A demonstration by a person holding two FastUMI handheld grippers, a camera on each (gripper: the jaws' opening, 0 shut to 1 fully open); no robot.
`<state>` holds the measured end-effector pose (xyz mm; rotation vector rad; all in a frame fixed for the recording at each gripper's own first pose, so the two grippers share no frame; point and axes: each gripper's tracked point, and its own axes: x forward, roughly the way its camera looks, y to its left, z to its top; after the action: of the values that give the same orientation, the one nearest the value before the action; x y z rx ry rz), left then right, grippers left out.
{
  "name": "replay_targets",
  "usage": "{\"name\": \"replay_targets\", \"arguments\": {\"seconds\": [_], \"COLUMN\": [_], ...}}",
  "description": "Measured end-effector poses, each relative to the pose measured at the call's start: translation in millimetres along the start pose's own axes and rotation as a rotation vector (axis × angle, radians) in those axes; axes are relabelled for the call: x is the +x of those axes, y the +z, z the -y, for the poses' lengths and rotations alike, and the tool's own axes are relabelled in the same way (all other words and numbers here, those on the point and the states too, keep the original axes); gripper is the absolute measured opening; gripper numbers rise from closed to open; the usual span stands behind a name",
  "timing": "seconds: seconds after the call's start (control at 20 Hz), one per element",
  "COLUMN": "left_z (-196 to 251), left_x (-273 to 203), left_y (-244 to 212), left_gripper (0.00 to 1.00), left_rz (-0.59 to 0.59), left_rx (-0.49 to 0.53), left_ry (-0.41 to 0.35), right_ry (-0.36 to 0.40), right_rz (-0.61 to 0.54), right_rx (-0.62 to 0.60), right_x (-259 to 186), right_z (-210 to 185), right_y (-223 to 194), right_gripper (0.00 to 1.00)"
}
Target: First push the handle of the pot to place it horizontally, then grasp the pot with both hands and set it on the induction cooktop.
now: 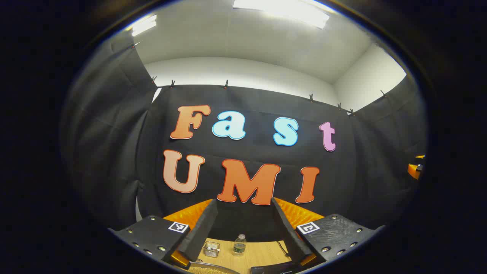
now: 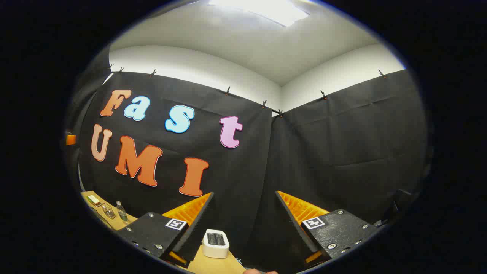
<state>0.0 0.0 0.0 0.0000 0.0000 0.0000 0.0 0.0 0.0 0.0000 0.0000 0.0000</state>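
Left tool [image 1: 243, 228]: fingers spread wide, nothing between them; raised and aimed at the booth's black cloth wall, with the worktop low in the left gripper view.
Right tool [image 2: 243, 220]: fingers also spread wide and holding nothing; pointed at the corner where two black cloth panels meet.
Worktop: light wooden worktop [image 1: 262, 253], seen between the left tool's fingers and again along the bottom left of the right gripper view.
Pot: a curved metal rim with pale grainy contents [image 1: 207, 268] shows at the very bottom edge of the left gripper view, nearer the camera than the plastic bottle and to its left; it looks like the pot, but too little shows to tell how its handle lies.
Cooktop: a flat dark slab [image 1: 272, 269] lies just right of the pot's rim, at the same bottom edge; it may be the induction cooktop, though mostly cut off.
Plastic bottle: small clear plastic bottle with a dark lower part [image 1: 239, 244], upright on the worktop beyond the pot's rim.
Glass container: small clear square glass container [image 1: 211, 249], just left of the plastic bottle.
Toaster: white boxy two-slot toaster [image 2: 215, 243], standing on the worktop between the right tool's fingers, closer to its left finger.
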Motion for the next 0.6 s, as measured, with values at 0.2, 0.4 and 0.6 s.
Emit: {"name": "replay_targets", "arguments": {"seconds": [0.2,0.4,0.6], "left_z": [2.8,3.8,4.7], "left_x": [-5.6,-7.3,-8.5], "left_y": [5.3,6.7,8.9], "left_gripper": [0.88,0.87,0.87], "left_rz": [0.014,0.023,0.03], "left_rx": [0.014,0.027,0.035], "left_ry": [0.006,0.01,0.008], "right_ry": [0.018,0.029,0.031], "right_rz": [0.0,0.0,0.003], "right_rx": [0.011,0.021,0.024], "right_x": [2.3,1.9,-3.0], "right_z": [-2.6,-6.4,-5.6], "right_y": [-4.4,-4.5,-4.5], "right_gripper": [0.95,0.97,0.95]}}
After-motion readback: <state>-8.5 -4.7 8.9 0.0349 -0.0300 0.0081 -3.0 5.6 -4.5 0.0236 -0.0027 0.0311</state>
